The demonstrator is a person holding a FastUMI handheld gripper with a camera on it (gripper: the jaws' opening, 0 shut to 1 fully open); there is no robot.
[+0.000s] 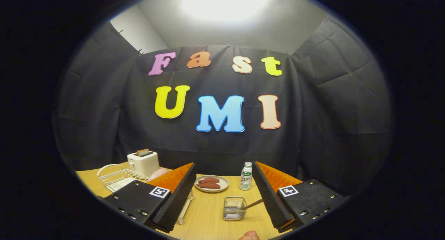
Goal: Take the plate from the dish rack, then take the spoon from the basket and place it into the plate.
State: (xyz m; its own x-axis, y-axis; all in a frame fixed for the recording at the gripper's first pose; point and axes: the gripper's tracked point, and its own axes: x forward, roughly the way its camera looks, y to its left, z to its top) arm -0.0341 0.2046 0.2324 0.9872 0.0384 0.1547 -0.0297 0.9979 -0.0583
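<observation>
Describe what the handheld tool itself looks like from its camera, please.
The tool has two long wedge-shaped fingers with ribbed inner faces. Each is mounted on a black block studded with small screws, and each block carries a square black-and-white marker tag. No cables show.

matt wood-look table [208,215], shiny wire basket [234,208], white wire rack [116,177], glossy plastic toaster [144,162], matt creased cloth wall [330,104]
</observation>
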